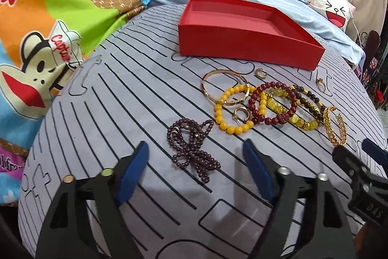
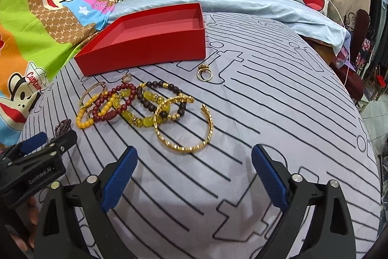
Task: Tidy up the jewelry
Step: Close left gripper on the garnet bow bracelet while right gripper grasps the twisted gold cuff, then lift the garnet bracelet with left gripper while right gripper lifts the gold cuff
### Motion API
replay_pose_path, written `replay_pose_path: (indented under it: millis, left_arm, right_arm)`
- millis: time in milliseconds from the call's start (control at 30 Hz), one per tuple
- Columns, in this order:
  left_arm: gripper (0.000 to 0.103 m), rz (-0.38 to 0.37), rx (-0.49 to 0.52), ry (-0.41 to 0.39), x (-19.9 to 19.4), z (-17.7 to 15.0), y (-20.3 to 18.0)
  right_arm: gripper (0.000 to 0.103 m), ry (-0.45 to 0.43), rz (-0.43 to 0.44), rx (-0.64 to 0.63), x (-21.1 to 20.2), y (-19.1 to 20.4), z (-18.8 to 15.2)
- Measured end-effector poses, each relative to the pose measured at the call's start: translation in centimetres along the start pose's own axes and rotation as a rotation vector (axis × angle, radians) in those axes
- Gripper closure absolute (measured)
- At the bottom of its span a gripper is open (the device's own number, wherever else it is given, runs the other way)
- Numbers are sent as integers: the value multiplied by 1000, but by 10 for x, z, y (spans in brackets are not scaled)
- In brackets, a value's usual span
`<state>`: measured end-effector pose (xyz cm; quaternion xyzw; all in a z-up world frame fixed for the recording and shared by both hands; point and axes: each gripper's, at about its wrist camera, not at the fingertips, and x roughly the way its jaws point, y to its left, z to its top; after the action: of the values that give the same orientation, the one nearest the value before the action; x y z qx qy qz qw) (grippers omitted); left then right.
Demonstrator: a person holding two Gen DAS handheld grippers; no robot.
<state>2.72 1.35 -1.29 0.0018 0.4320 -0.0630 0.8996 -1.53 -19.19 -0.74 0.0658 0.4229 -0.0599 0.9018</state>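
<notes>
- So far nothing had been put away: the red box (image 1: 245, 38) sat at the far side of the striped sheet (image 1: 121, 94) on the bed, and its inside showed only bare red lining.
- Every piece lay loose on the sheet, nearer than the box. A dark purple bead strand (image 1: 192, 148) lay bunched at the near left, just ahead of the left gripper (image 1: 195, 165).
- To its right a heap overlapped: a thin gold bangle (image 1: 224, 87), a yellow bead bracelet (image 1: 236, 111), a dark red bead bracelet (image 1: 272, 103), a pale yellow stone bracelet (image 1: 288, 111) and a dark brown bead bracelet (image 2: 160, 98).
- An open gold cuff (image 2: 184, 128) lay at the right end of the heap, just ahead of the right gripper (image 2: 194, 168).
- Small pieces lay apart: a gold ring (image 2: 204, 73) near the box's right corner, another small ring (image 1: 260, 72) close to the box front, and a hoop (image 1: 240, 114) inside the yellow bracelet.
- Both pairs of fingers were spread with nothing between them, the left narrower than the right.
- I judged the whole sorting job remained, with each piece yet to be lifted into the box.
</notes>
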Motion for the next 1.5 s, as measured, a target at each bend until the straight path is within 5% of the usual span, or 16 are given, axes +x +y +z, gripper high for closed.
replay_pose_path:
  millis: [433,667,933,1033,1400,1500]
  left_arm:
    - [74,-43,20,-6,0,2,-2]
    - [87,-92,10,-3,-4,2,-1]
    - [90,-115,5,-7,-15,-1,1]
    - [101,-116,13,-13,-23,-1,-1]
    - [102,-128,27,-36,-38,3,-4]
    - [91,-128,4,-13,-33,-1,0]
  right_arm:
    - [47,24,20,-8,23,9,17]
    - [47,13,32,-4,16,7,14]
    - [47,9,48,10,4,2,9]
    - [47,2,56,13,-2,1,9]
    - [47,-22,67,22,-15,-2,10]
    - [47,-18,67,26,-14,-3,8]
